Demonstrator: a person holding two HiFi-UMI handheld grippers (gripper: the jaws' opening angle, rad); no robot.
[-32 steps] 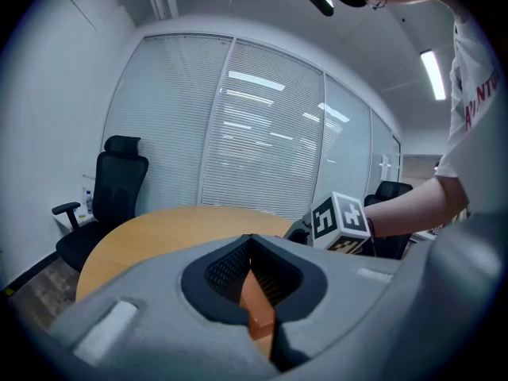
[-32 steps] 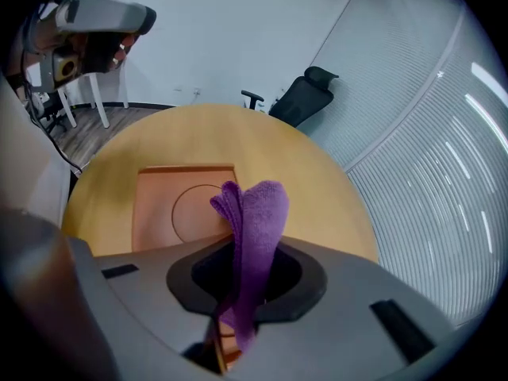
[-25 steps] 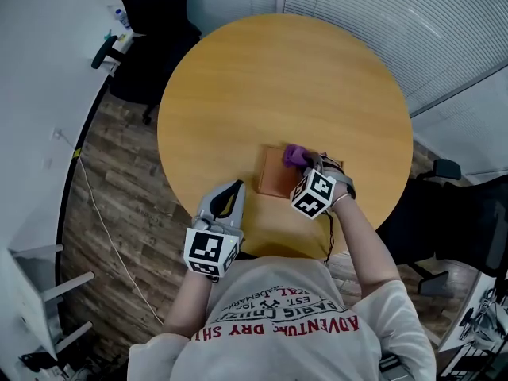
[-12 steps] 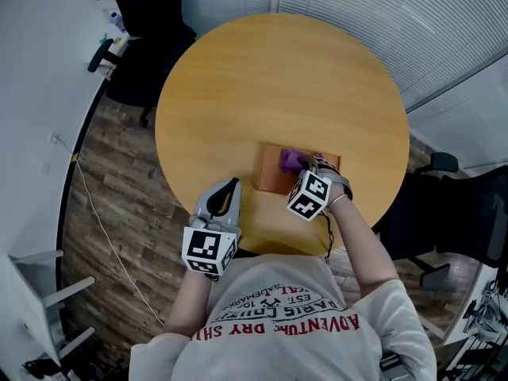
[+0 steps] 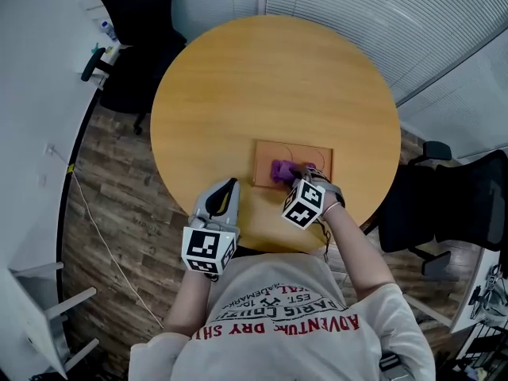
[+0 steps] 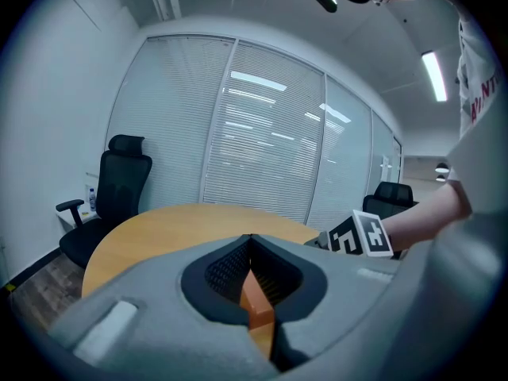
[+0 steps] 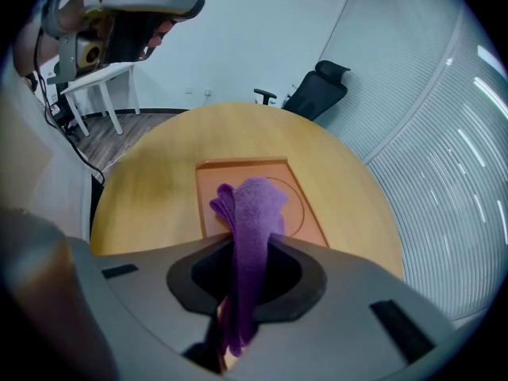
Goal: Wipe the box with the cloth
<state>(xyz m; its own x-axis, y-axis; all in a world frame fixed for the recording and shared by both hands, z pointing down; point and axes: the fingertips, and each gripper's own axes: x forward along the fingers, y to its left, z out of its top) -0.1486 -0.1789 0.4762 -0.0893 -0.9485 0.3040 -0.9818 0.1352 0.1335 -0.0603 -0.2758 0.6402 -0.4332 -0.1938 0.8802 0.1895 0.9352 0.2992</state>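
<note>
A flat brown box [image 5: 311, 154] [image 7: 213, 184] lies on the round wooden table [image 5: 262, 78], near its front right edge. My right gripper [image 5: 290, 178] [image 7: 248, 248] is shut on a folded purple cloth [image 5: 281, 170] [image 7: 252, 209]. The cloth's free end rests on the box's near left part. My left gripper [image 5: 229, 187] [image 6: 252, 238] is shut on nothing and sits low over the table's front edge, left of the box. The right gripper's marker cube [image 6: 361, 235] shows in the left gripper view.
Black office chairs stand at the back left [image 5: 135, 22] and at the right [image 5: 452, 205] of the table. Blinds [image 5: 381, 14] run along the far side. A white desk [image 5: 32, 70] and a floor cable [image 5: 95, 221] are at the left.
The right gripper has dragged the purple cloth across the box toward its near left part. The left gripper has stayed where it was.
</note>
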